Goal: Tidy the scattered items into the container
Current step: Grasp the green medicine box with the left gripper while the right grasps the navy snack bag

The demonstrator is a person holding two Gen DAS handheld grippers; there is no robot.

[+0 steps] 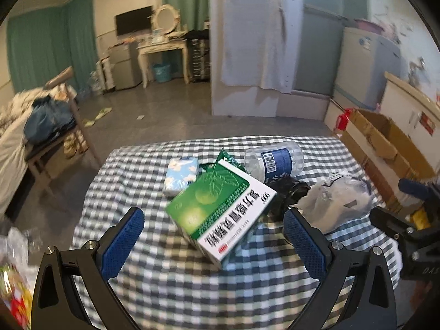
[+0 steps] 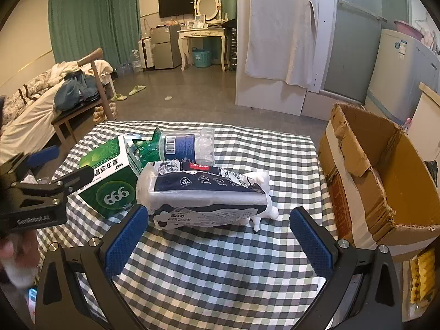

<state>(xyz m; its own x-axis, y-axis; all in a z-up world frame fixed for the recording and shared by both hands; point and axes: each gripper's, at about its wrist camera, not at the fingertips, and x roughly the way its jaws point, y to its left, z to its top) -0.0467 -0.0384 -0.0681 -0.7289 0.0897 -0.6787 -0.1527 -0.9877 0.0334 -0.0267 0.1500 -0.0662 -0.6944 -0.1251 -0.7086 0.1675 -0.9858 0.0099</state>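
— Where did the things lie from your fingers just then?

— I took the green medicine box (image 1: 220, 211) as my mark. It sat tilted on the checked table (image 1: 170, 288), propped on the heap, directly ahead of my left fingers (image 1: 214, 240) and between their two blue pads. Its long axis ran slantwise, from near-right up to far-left, so it lay askew to the line between the pads. Those fingers were spread wide, grasping nothing.

— And the right hand?

— My right fingers (image 2: 220, 243) were released as well, wide apart and empty. Ahead of them, just right of the box, lay the white and dark-blue wrapped packet (image 2: 206, 195), its length running crosswise, roughly pad to pad. Behind the box lay a clear bottle (image 2: 187, 147) on its side and a crumpled green wrapper (image 2: 150, 148).

— Which hand was nearer the container?

— The right, I judged. The open cardboard box (image 2: 385, 181) stood well to the right of the medicine box, off the table's edge. So the packet looked the handier first pick, though I'd likely have had to turn my wrist to take it across its narrow side.
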